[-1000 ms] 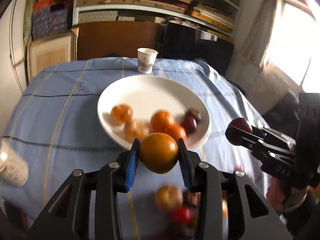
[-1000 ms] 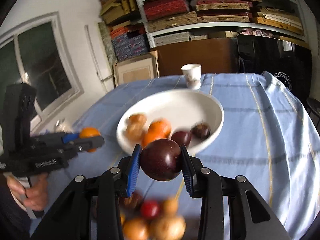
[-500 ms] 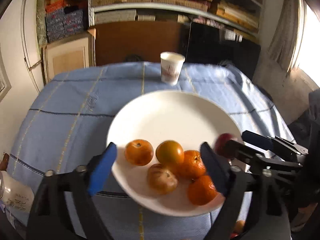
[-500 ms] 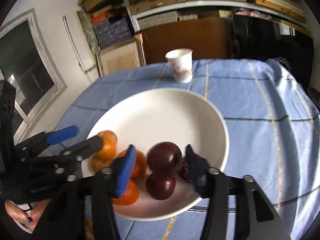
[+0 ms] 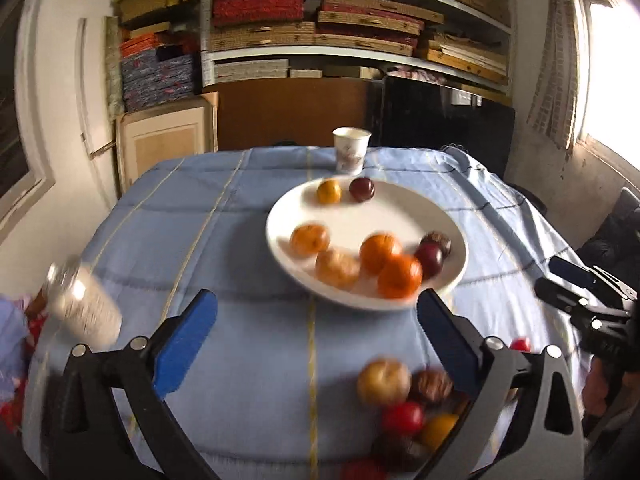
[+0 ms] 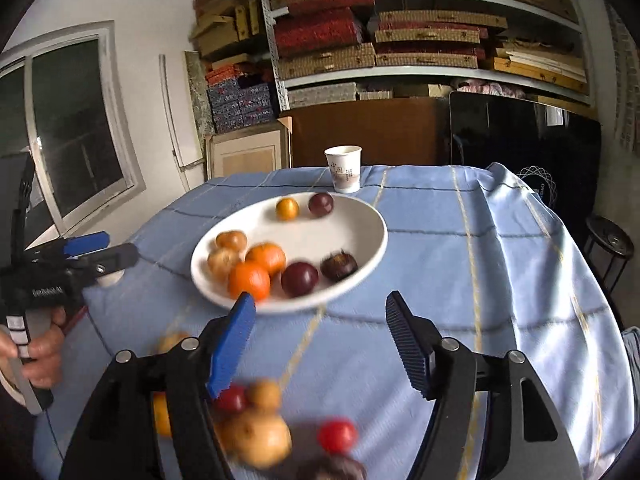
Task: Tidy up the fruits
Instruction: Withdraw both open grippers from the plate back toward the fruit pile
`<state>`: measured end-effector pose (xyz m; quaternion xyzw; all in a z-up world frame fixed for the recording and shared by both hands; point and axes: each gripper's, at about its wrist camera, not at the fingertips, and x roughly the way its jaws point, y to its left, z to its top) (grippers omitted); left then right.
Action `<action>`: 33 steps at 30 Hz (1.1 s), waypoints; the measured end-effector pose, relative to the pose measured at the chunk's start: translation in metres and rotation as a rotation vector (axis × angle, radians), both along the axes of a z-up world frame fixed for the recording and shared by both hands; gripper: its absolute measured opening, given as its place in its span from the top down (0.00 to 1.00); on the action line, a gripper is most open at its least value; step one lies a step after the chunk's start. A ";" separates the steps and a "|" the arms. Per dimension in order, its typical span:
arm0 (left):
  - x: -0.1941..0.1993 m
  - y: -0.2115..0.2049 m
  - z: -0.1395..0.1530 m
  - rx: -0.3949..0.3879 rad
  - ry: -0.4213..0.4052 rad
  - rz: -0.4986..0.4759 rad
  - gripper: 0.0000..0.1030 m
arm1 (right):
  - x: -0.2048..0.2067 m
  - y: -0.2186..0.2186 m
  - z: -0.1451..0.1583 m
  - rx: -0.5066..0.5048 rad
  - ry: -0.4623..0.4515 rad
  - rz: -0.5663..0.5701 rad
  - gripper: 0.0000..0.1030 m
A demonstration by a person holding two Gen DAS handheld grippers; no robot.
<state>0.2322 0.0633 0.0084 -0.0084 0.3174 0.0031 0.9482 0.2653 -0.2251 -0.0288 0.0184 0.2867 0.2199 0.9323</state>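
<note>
Both the left gripper (image 5: 316, 320) and right gripper (image 6: 320, 344) gape empty at six o'clock of the round white ceramic plate (image 5: 452, 224) holding oranges and plums.

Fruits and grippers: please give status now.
Left gripper open, right gripper open, both empty. Plate holds several fruits; loose fruits wait on the cloth. Nothing blocks the way.

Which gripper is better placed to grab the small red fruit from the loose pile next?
Right gripper: open and empty, the red fruit lies between its fingers. For the left gripper, the pile sits off right.
</note>
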 end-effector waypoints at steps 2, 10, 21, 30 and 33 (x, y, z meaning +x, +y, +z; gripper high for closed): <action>-0.014 0.006 -0.016 0.005 0.044 0.050 0.04 | -0.004 -0.006 -0.001 -0.046 0.034 -0.038 0.33; -0.042 0.026 -0.038 -0.065 0.138 0.126 0.04 | -0.015 -0.032 -0.010 0.042 0.126 -0.106 0.33; -0.054 0.025 -0.042 -0.030 0.159 0.114 0.04 | -0.042 -0.017 -0.028 -0.121 0.159 -0.035 0.27; -0.053 0.031 -0.041 -0.070 0.167 0.124 0.04 | -0.046 0.001 -0.044 -0.200 0.231 0.037 0.27; -0.053 0.034 -0.041 -0.097 0.171 0.120 0.04 | -0.045 0.002 -0.045 -0.208 0.233 0.041 0.27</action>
